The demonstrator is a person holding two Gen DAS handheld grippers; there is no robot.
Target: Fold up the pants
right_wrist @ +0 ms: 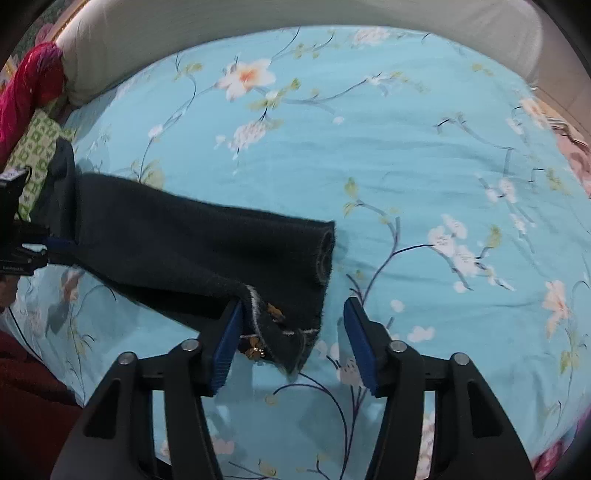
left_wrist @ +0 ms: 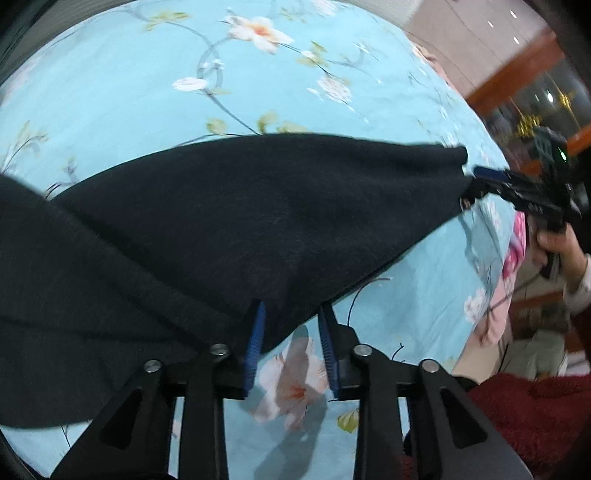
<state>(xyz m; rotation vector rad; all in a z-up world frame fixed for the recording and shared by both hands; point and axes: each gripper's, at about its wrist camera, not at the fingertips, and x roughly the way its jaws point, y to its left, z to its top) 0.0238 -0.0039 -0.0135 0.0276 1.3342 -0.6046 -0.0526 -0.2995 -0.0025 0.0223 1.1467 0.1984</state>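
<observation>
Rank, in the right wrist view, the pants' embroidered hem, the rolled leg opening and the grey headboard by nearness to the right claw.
1. Embroidered hem of the black pants: nearest, lying between the open right claw's pads, by the left one.
2. Rolled leg opening: farther up the floral sheet, just above the claw.
3. Grey headboard: farthest, along the top edge.

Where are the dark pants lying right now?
The dark pants lie on the blue floral bedsheet, left of centre in the right wrist view, their hem between the open right gripper fingers.
</observation>
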